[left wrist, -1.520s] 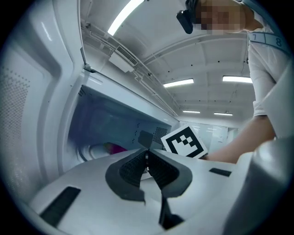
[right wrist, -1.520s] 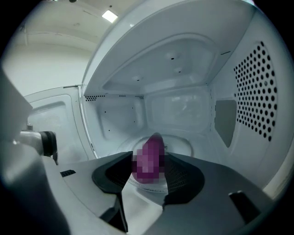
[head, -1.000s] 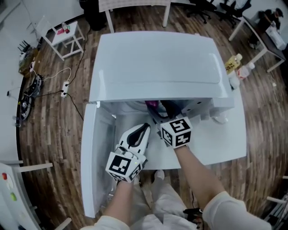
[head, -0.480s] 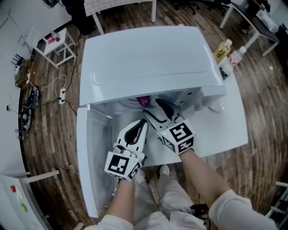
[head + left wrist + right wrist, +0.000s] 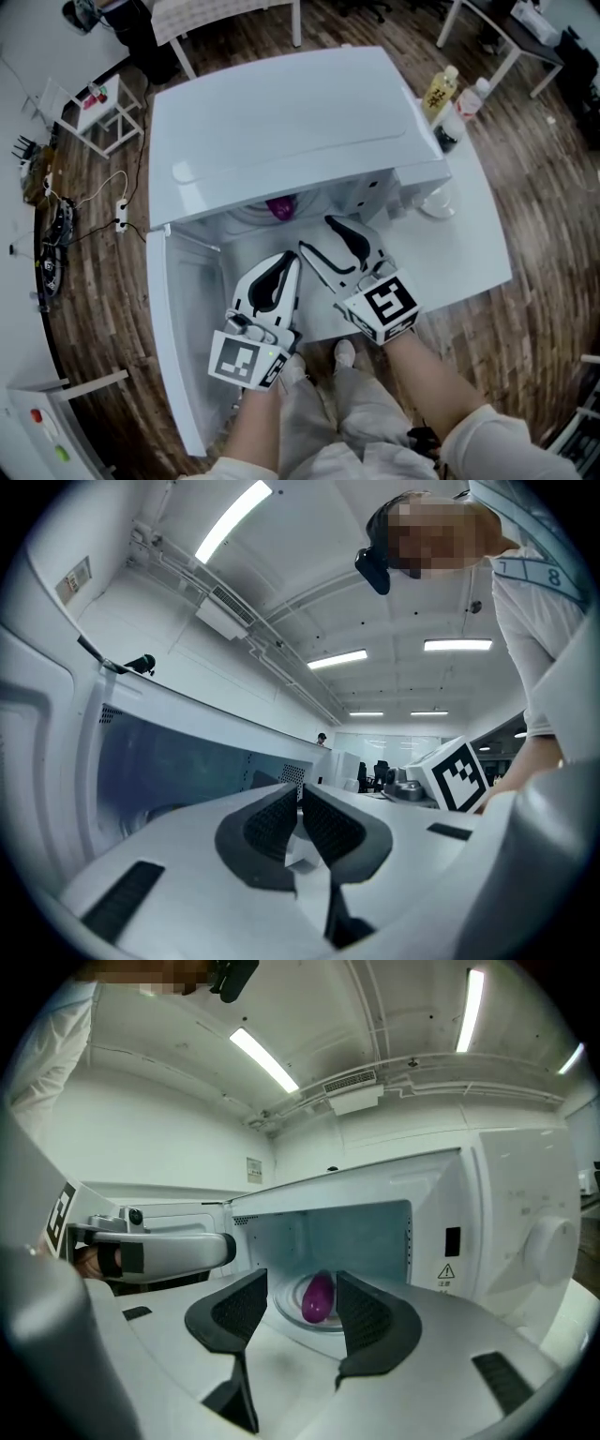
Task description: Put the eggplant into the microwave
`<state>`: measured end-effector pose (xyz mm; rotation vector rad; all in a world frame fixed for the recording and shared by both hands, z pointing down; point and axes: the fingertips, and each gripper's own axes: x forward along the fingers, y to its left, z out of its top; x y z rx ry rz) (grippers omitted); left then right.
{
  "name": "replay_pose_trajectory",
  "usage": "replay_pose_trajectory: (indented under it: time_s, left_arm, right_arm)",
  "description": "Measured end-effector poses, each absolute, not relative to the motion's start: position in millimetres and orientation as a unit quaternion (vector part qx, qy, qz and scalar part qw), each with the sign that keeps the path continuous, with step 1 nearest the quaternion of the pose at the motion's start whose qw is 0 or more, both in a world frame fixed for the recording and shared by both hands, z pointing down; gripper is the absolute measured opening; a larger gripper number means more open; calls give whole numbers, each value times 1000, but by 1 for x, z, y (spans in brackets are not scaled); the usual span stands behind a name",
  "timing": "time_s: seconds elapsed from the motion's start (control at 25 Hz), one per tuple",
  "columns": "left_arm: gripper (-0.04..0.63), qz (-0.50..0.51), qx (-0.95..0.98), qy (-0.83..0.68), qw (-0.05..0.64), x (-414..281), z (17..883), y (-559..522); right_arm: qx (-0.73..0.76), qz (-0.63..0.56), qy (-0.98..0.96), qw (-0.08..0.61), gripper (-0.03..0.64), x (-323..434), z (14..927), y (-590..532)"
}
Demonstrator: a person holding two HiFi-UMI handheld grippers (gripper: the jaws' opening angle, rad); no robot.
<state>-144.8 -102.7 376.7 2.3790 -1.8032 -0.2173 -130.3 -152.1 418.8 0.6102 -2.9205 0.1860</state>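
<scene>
The purple eggplant point(image 5: 318, 1297) lies on the glass turntable inside the white microwave point(image 5: 281, 122), whose door point(image 5: 178, 319) hangs open to the left. In the head view the eggplant point(image 5: 279, 207) shows just under the microwave's top edge. My right gripper point(image 5: 302, 1288) is open, nothing between its jaws, and sits in front of the opening, apart from the eggplant. From the head view it point(image 5: 317, 236) is just outside the cavity. My left gripper point(image 5: 287, 262) is shut and empty beside the open door point(image 5: 187, 761); its jaws point(image 5: 300, 808) nearly touch.
The microwave stands on a white table point(image 5: 469, 253). Two bottles point(image 5: 441, 89) stand at the table's far right corner, and a small white dish point(image 5: 437, 202) sits right of the microwave. A white side table point(image 5: 103, 103) and cables point(image 5: 56, 225) are on the wooden floor at left.
My right gripper has drawn back out of the microwave toward me, leaving the eggplant on the turntable. The left gripper has stayed near the door. The head view has shifted.
</scene>
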Motion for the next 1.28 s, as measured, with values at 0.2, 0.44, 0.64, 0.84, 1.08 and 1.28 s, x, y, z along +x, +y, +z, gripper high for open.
replay_pose_trajectory:
  time_s: [0.2,0.44,0.64,0.84,1.08,1.28]
  left_arm:
    - [18,-81,801,-590,65,-132,364,-92]
    - [20,-86,810,-577,62,-118,352,-72]
    - [20,-89,820,-562,65,-101,343,-52]
    - [18,-86,830,-547,73,-84,341,-31]
    - [18,-79,844,-525,79,-63,332,-9]
    - [18,-70,851,-515,75,-55,319,6]
  right_arm:
    - [220,54,-973,45,247,-109,397,-139]
    - [241,59,-968,27,247,-78,380,-117]
    - [250,61,-966,24,245,-47,371,-95]
    - [255,59,-965,29,229,-25,367,-76]
    - [263,47,-963,21,150,-1,344,-56]
    - [267,57,-962,5,57,18,324,-41]
